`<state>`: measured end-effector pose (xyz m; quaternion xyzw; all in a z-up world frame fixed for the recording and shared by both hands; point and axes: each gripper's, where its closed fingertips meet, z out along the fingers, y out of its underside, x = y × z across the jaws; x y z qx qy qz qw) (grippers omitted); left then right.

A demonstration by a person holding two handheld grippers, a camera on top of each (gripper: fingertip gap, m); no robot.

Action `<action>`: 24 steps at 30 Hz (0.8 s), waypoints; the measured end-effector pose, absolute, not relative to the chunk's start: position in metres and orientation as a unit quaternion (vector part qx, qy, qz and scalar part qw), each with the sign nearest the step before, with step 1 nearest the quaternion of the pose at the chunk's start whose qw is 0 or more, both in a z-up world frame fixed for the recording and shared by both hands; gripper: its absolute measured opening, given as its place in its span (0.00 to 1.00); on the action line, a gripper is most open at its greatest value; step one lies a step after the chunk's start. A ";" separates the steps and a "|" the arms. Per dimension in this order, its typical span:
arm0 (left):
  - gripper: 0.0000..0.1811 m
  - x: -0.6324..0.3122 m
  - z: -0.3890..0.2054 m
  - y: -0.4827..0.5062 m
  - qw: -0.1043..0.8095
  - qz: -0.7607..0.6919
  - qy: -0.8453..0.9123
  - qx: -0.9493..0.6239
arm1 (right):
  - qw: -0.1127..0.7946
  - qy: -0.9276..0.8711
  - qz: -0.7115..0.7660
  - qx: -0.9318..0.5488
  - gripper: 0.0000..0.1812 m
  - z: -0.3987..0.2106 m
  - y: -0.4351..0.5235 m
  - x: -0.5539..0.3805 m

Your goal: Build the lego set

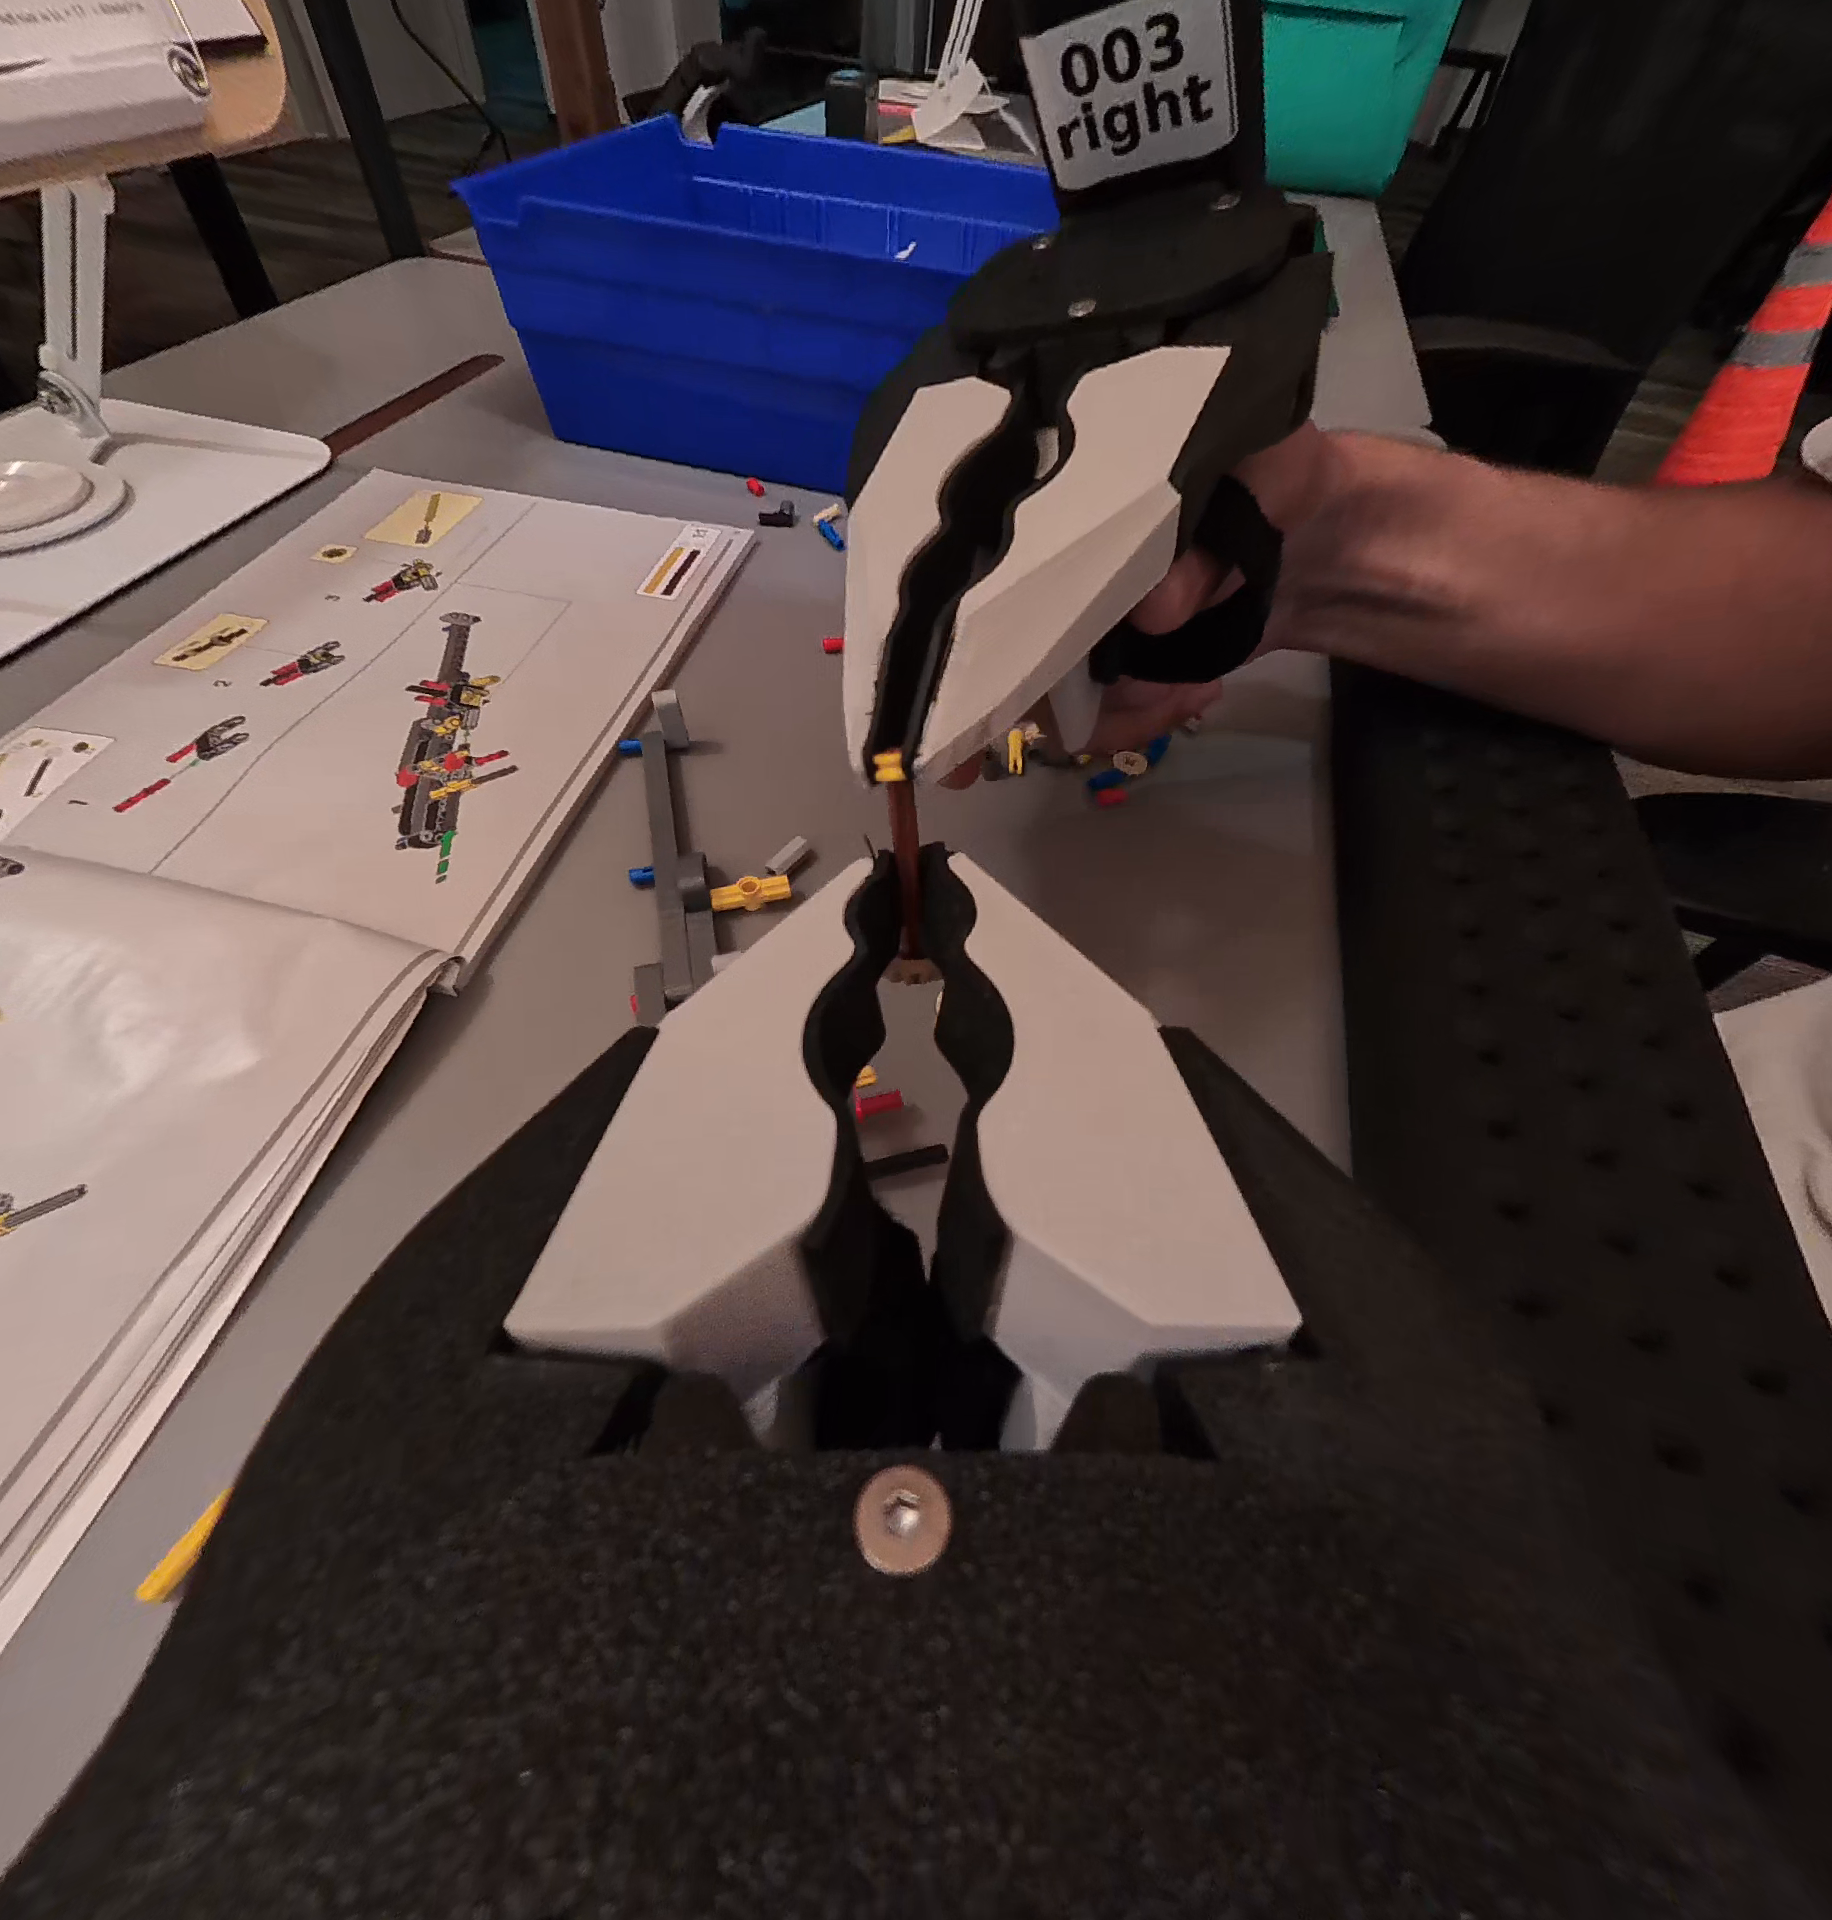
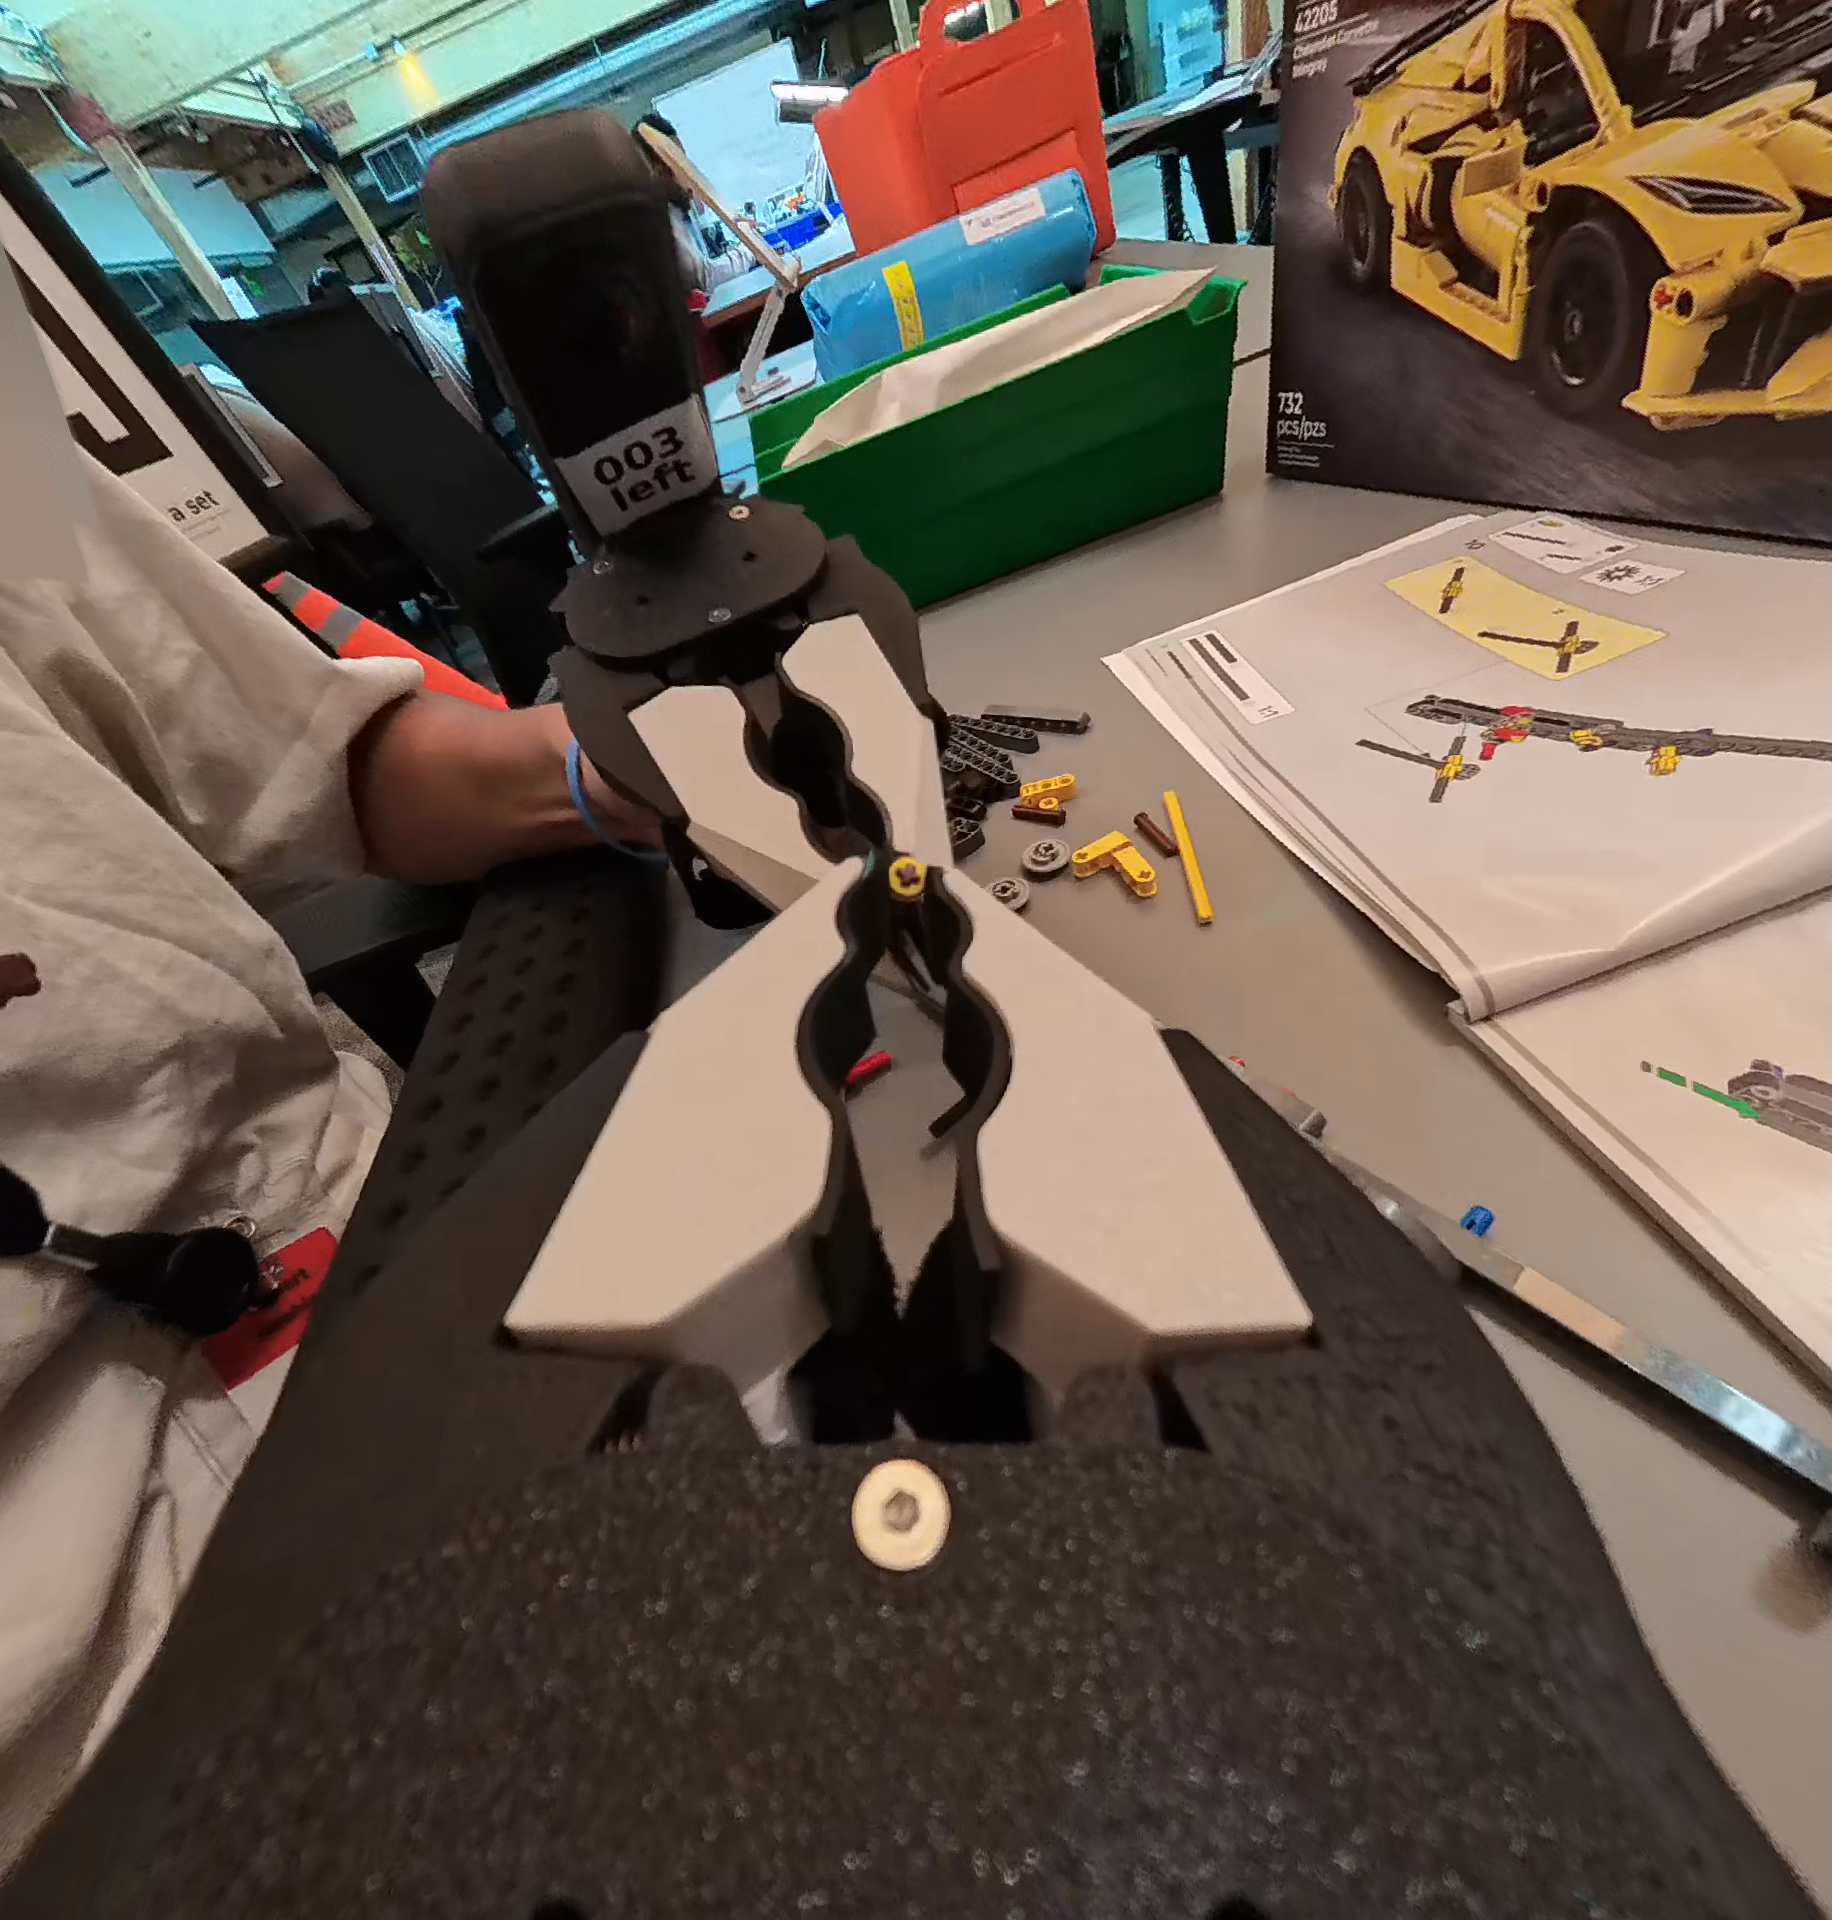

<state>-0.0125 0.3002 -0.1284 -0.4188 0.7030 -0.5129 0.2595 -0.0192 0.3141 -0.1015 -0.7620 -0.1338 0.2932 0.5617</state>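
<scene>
Left wrist view: our left tool (image 1: 907, 883) pinched a dark brown axle (image 1: 904, 862), a thin ridged rod, between its wavy black pads, with a small tan gear (image 1: 904, 971) at the axle's near end. Opposite, the right tool (image 1: 896, 769) was pressed together on a small yellow bush (image 1: 888, 766) seated at the axle's far tip. We judged the step in hand to be sliding this bush along the axle; the next move calls for keeping both tools in line and pushing gently. Toward the tabletop's left edge lay the glossy open instruction booklet (image 1: 372, 707), a long grey beam (image 1: 673, 852) beside it, and a hard blue plastic bin (image 1: 725, 301) at the far edge.

Right wrist view: we looked end-on at the yellow bush (image 2: 907, 876), its cross-shaped hole facing us, nipped at the right tool's (image 2: 907, 883) tips. The left tool (image 2: 870, 842) met it from behind. Loose yellow, grey and black pieces (image 2: 1078, 831) were scattered near the booklet (image 2: 1514, 748); a green bin (image 2: 1005, 468) stood towards the far edge.
</scene>
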 end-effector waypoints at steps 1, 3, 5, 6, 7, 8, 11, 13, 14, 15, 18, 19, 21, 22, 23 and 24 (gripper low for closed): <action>0.01 -0.012 -0.130 0.300 0.265 -0.505 0.708 -0.416 | 0.560 -0.135 0.289 -0.764 0.03 -0.103 0.314 -0.019; 0.01 -0.012 -0.133 0.301 0.280 -0.486 0.719 -0.410 | 0.554 -0.142 0.286 -0.769 0.03 -0.106 0.313 -0.020; 0.01 -0.012 -0.134 0.302 0.291 -0.475 0.724 -0.406 | 0.552 -0.143 0.285 -0.771 0.03 -0.107 0.313 -0.020; 0.01 -0.012 -0.136 0.303 0.298 -0.465 0.729 -0.404 | 0.549 -0.148 0.277 -0.775 0.03 -0.109 0.313 -0.020; 0.01 -0.011 -0.136 0.303 0.305 -0.459 0.732 -0.401 | 0.549 -0.150 0.274 -0.775 0.03 -0.109 0.313 -0.020; 0.01 -0.011 -0.136 0.303 0.310 -0.455 0.734 -0.398 | 0.550 -0.150 0.276 -0.774 0.03 -0.109 0.312 -0.021; 0.01 -0.011 -0.139 0.306 0.321 -0.439 0.740 -0.397 | 0.544 -0.154 0.263 -0.782 0.03 -0.113 0.313 -0.019; 0.01 -0.011 -0.138 0.307 0.329 -0.432 0.742 -0.392 | 0.545 -0.155 0.262 -0.781 0.03 -0.113 0.313 -0.019; 0.01 -0.010 -0.140 0.307 0.334 -0.423 0.747 -0.390 | 0.540 -0.158 0.257 -0.786 0.03 -0.115 0.312 -0.019; 0.01 -0.010 -0.142 0.309 0.340 -0.412 0.751 -0.389 | 0.536 -0.158 0.251 -0.790 0.03 -0.118 0.312 -0.018; 0.01 -0.010 -0.143 0.309 0.350 -0.399 0.756 -0.382 | 0.535 -0.163 0.249 -0.791 0.03 -0.120 0.312 -0.019; 0.01 -0.010 -0.144 0.310 0.356 -0.391 0.758 -0.381 | 0.531 -0.163 0.245 -0.794 0.03 -0.123 0.312 -0.018; 0.01 -0.010 -0.144 0.310 0.353 -0.394 0.758 -0.383 | 0.530 -0.160 0.251 -0.794 0.03 -0.124 0.312 -0.018; 0.01 -0.010 -0.144 0.311 0.356 -0.389 0.760 -0.380 | 0.527 -0.162 0.248 -0.796 0.03 -0.125 0.312 -0.018; 0.01 -0.010 -0.145 0.311 0.361 -0.381 0.763 -0.376 | 0.524 -0.164 0.244 -0.800 0.03 -0.128 0.312 -0.018; 0.01 -0.010 -0.146 0.310 0.361 -0.379 0.765 -0.376 | 0.523 -0.163 0.245 -0.800 0.03 -0.129 0.313 -0.019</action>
